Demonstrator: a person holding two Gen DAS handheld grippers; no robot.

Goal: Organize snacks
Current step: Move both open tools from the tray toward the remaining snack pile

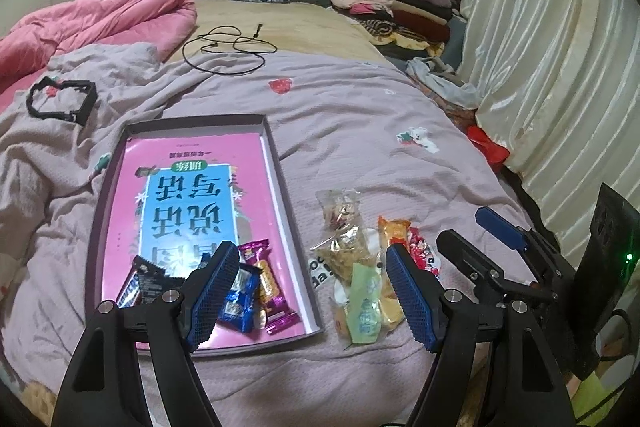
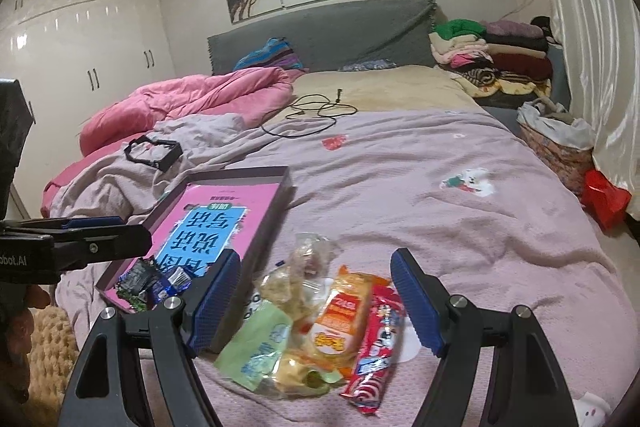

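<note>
A shallow grey box (image 1: 280, 163) with a pink book inside lies on the bed; it also shows in the right wrist view (image 2: 280, 173). Several wrapped snacks (image 1: 256, 291) lie in its near end. A loose pile of snacks (image 1: 360, 267) lies on the sheet right of the box, among them a green packet (image 2: 260, 343), an orange packet (image 2: 340, 311) and a red packet (image 2: 376, 351). My left gripper (image 1: 312, 295) is open and empty, above the box's right edge. My right gripper (image 2: 316, 303) is open and empty, over the pile; it also shows in the left wrist view (image 1: 472, 231).
The bed has a lilac sheet (image 1: 360, 115), a pink quilt (image 1: 100, 23) at the back left, a black cable (image 1: 228, 47), and a black frame (image 1: 60, 101) at the left. Folded clothes (image 1: 396, 7) are stacked at the back right. A cream curtain (image 1: 552, 47) hangs at right.
</note>
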